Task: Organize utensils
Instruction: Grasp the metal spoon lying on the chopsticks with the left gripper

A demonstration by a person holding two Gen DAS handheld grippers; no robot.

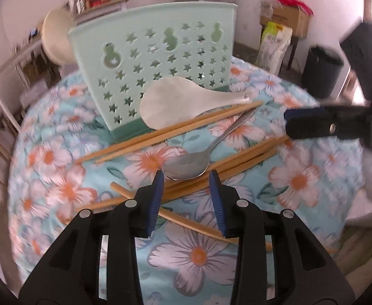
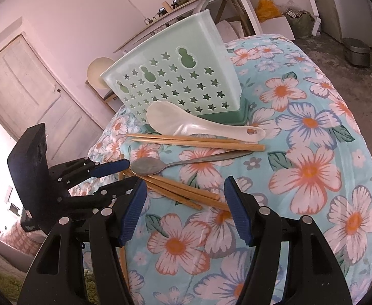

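Observation:
A mint green utensil holder (image 1: 160, 61) with star cut-outs stands at the back of the table; it also shows in the right wrist view (image 2: 181, 81). A white rice paddle (image 1: 183, 103) (image 2: 198, 124) leans against its base. A metal spoon (image 1: 188, 165) (image 2: 147, 166) lies among several wooden chopsticks (image 1: 170, 132) (image 2: 198, 141). My left gripper (image 1: 186, 175) is open, its tips just short of the spoon's bowl; it also shows in the right wrist view (image 2: 119, 175). My right gripper (image 2: 183, 185) is open and empty above the chopsticks; it also shows in the left wrist view (image 1: 290, 124).
The table has a floral cloth (image 2: 308, 172) and curves off at the edges. A cream stool (image 1: 55, 38) stands behind the holder. Boxes (image 1: 287, 17) and a dark bin (image 1: 322, 71) stand by the far wall. A wooden door (image 2: 33, 89) is at left.

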